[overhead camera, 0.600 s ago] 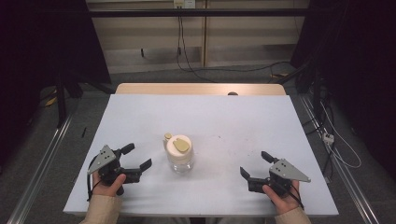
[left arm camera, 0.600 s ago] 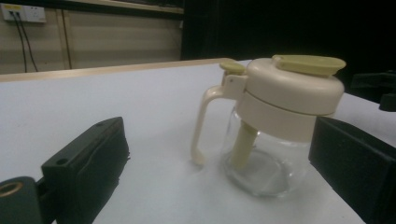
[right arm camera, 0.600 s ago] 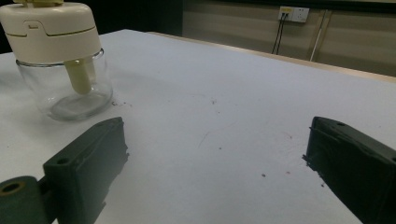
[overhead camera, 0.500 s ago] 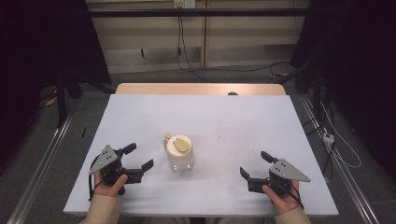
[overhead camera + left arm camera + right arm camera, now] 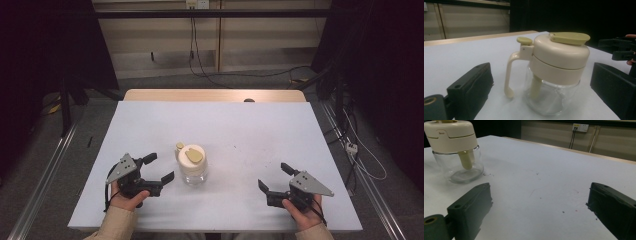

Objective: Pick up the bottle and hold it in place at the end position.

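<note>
Reach step, looks like: the jar [image 5: 192,165] is sat mid-table, framed by the left gripper [image 5: 156,169], jaws apart. Right gripper [image 5: 272,178] is spread too, well right. Handle-side closing probably needed next.

No readable text, labels, brands or numbers anywhere. The jar [image 5: 556,75] with its cream lid [image 5: 561,52] carries no print. The wall socket [image 5: 580,127] behind the table [image 5: 544,170] is blank too.
</note>
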`<act>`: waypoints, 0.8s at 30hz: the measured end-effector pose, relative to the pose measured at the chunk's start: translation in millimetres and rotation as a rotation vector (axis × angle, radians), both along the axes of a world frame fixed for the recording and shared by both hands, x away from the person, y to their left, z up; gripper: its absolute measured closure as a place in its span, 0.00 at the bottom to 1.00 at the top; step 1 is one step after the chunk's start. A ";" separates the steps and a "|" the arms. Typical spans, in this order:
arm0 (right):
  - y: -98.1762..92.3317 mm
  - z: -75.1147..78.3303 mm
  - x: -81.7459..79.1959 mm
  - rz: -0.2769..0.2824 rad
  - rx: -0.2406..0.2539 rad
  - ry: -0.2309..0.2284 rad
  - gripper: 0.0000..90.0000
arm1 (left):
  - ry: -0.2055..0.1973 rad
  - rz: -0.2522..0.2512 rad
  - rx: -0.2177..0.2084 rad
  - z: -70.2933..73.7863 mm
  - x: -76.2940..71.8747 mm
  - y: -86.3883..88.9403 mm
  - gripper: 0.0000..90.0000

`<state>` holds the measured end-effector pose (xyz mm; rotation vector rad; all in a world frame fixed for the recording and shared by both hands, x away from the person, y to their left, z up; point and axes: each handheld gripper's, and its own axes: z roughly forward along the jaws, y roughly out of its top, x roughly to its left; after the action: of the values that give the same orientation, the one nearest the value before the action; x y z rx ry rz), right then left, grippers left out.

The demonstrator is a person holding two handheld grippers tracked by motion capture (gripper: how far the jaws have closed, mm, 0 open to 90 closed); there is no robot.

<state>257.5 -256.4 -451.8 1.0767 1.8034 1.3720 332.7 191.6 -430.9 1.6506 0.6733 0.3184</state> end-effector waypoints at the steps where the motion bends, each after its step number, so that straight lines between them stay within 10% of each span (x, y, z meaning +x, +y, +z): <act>1: -0.5 0.2 -0.4 0.001 -0.001 -0.002 0.05 | 0.004 0.000 0.002 0.1 -0.3 -2.1 0.04; 24: -1.2 1.1 -3.1 -0.004 -0.009 -0.007 0.05 | 0.045 -0.011 0.130 -6.1 4.3 -45.4 0.07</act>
<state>254.4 -257.6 -450.7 1.0687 1.8000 1.3625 337.0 146.2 -436.9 1.7893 0.6889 0.3234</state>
